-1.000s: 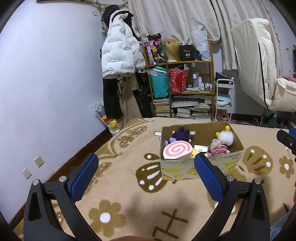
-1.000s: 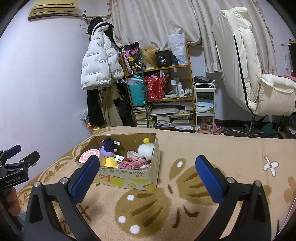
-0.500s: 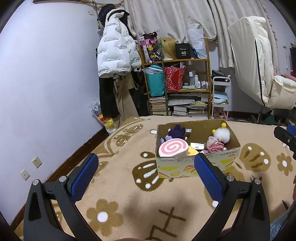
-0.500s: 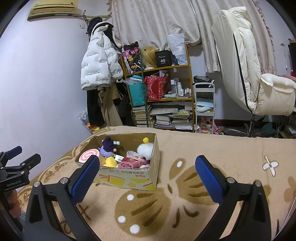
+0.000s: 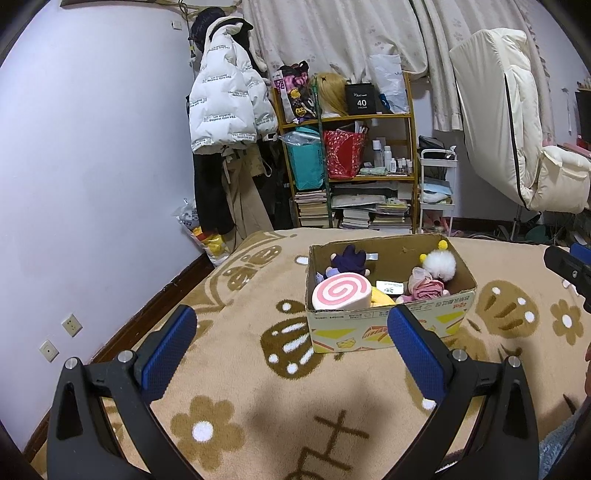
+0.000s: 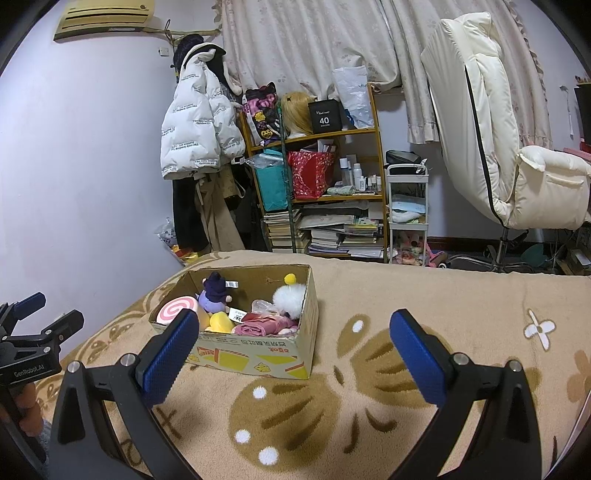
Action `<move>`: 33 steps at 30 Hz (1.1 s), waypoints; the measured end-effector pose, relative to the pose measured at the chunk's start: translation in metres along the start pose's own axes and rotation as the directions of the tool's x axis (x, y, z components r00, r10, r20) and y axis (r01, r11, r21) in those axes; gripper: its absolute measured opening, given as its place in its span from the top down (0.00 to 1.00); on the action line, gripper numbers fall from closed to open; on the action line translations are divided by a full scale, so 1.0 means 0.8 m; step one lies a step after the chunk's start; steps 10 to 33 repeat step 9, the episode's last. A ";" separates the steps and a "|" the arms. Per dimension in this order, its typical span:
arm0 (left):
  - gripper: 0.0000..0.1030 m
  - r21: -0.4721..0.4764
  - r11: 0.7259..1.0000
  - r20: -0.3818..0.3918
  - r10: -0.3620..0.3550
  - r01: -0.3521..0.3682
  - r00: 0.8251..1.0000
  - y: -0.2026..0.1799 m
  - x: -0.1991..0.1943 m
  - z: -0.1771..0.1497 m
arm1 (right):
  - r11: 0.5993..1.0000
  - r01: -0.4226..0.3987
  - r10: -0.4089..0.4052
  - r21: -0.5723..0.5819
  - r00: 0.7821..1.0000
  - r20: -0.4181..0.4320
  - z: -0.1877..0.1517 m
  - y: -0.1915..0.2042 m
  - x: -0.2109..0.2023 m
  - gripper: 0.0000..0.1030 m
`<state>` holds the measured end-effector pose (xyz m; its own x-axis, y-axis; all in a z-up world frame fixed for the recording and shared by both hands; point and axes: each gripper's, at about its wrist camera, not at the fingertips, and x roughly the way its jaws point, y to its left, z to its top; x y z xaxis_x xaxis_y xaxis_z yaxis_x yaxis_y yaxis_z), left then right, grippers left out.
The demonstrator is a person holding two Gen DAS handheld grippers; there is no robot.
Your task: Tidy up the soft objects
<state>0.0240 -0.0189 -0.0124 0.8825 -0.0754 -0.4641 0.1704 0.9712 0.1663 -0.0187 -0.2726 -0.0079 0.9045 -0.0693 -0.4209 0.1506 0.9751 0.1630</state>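
At frame centre, a cardboard box (image 5: 388, 321) holds a pink swirl cushion (image 5: 340, 295), a fluffy white pompom (image 5: 439, 266) and crumpled pink cloth (image 5: 428, 288); both the left claw (image 5: 291, 350) and the right claw (image 6: 291, 352) gape wide, empty.

A: Bg? Walls, floor?
B: Plain lilac wall (image 5: 96, 155), dark skirting, 2 sockets low down. Tan blanket (image 6: 424, 295) w/ brown flower print up front.
A: Furniture?
B: Wooden shelf unit (image 6: 317, 192) w/ books & bags, white puffer jacket (image 5: 225, 107) hung beside it, small white cart (image 6: 406, 206), cream chair (image 6: 491, 140). Curtains (image 6: 314, 40) drawn; AC unit (image 6: 103, 16) top left.
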 end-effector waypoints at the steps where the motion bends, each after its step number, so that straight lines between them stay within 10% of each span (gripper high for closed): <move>1: 0.01 0.001 1.000 -0.001 0.001 -0.001 1.000 0.000 0.000 0.000 | 1.000 0.000 0.000 0.000 1.000 -0.001 0.000 0.000 0.000 0.00; 33: 0.01 0.005 1.000 -0.003 -0.003 0.003 1.000 -0.003 0.000 -0.001 | 1.000 -0.001 0.001 0.001 1.000 -0.002 0.001 -0.001 0.000 0.00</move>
